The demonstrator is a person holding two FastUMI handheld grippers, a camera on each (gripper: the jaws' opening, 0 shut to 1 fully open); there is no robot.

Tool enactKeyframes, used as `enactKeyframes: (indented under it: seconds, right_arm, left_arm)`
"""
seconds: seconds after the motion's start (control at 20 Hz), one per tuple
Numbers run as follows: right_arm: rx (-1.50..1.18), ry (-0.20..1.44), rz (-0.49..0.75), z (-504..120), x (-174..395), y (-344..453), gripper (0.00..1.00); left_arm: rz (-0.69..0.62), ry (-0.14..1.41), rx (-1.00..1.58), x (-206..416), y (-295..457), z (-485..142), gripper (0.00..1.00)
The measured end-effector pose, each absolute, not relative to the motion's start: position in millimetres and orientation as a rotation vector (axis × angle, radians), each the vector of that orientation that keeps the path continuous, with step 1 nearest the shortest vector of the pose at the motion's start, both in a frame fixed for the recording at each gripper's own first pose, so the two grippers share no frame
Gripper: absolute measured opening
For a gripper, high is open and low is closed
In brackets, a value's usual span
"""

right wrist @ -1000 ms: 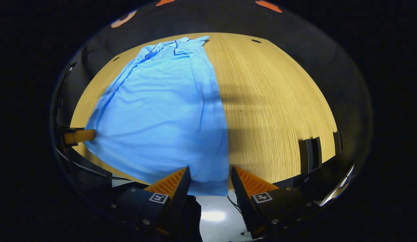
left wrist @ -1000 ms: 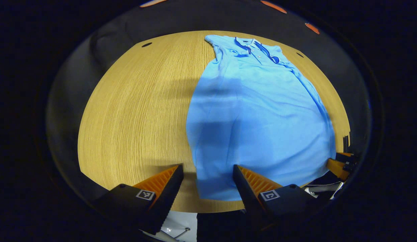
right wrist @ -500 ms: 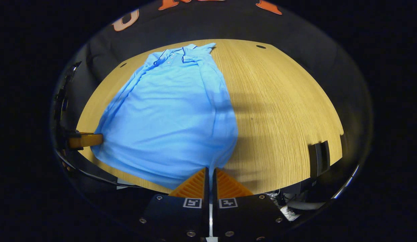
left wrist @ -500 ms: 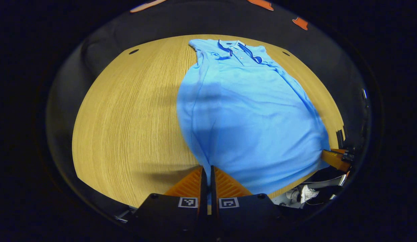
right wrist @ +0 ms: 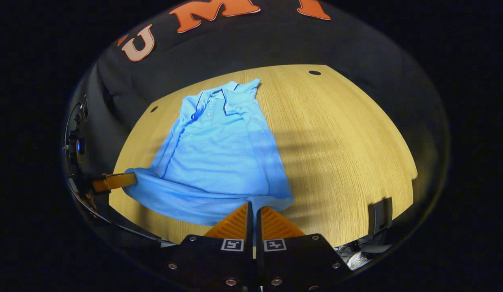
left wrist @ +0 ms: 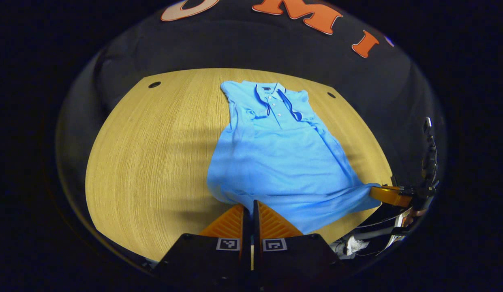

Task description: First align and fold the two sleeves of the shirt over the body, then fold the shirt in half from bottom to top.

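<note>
Blue short-sleeved polo shirt point(left wrist: 275, 162), one, lies on the round wooden table point(left wrist: 146, 162). Two grippers point(left wrist: 248, 209) point(right wrist: 252, 207) each pinch a hem corner near the table's front edge.

1. Left of the shirt point(left wrist: 275, 158), the wooden surface point(left wrist: 154, 154) lies bare and open to a pass.
2. Right of the shirt point(right wrist: 223, 158), the surface point(right wrist: 340, 138) is bare too.
3. The booth wall point(left wrist: 243, 48) closes the far edge behind the collar.
</note>
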State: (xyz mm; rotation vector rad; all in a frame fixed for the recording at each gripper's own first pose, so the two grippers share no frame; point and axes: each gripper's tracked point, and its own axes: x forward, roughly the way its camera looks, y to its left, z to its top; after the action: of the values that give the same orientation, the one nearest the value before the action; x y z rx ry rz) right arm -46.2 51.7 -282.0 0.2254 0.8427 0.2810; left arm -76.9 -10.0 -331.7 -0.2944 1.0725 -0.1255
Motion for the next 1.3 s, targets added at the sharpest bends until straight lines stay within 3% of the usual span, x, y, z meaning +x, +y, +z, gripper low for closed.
enactKeyframes:
  seconds: [0.7,1.3]
  right_arm:
    - [0.233,0.671,0.262,-193.3,110.4,64.0,0.04]
    - [0.262,0.59,0.217,-153.8,280.4,89.5,0.04]
  left_arm:
    - [-0.178,0.934,-0.318,79.5,12.2,-299.3,0.07]
    - [-0.212,0.852,-0.289,242.3,54.0,-333.3,0.07]
